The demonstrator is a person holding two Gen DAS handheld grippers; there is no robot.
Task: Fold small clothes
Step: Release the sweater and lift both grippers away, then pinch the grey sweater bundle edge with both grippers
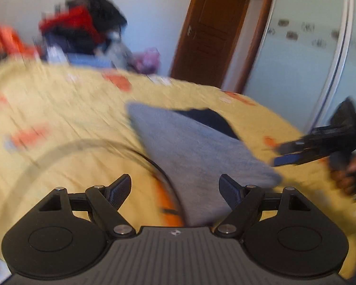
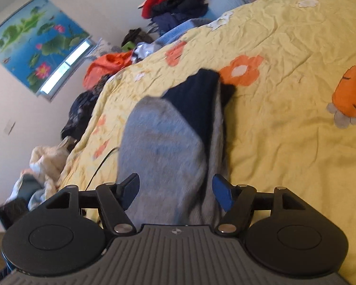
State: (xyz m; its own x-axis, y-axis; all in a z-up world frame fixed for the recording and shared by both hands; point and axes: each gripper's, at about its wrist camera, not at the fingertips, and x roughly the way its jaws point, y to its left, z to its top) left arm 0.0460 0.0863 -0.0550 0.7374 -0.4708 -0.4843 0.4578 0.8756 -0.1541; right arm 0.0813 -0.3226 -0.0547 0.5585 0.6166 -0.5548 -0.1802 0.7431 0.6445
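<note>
Right wrist view shows your right gripper (image 2: 175, 191) with jaws apart around the grey and navy garment (image 2: 163, 142) on the yellow bedspread (image 2: 284, 118), while your left gripper (image 1: 175, 190) hangs open above it.

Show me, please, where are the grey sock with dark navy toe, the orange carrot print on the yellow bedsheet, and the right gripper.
grey sock with dark navy toe (image 2: 161, 147): right wrist view, middle of the grey foot part.
orange carrot print (image 2: 350, 90): right wrist view, orange body.
right gripper (image 1: 287, 153): left wrist view, between its fingertips.
</note>
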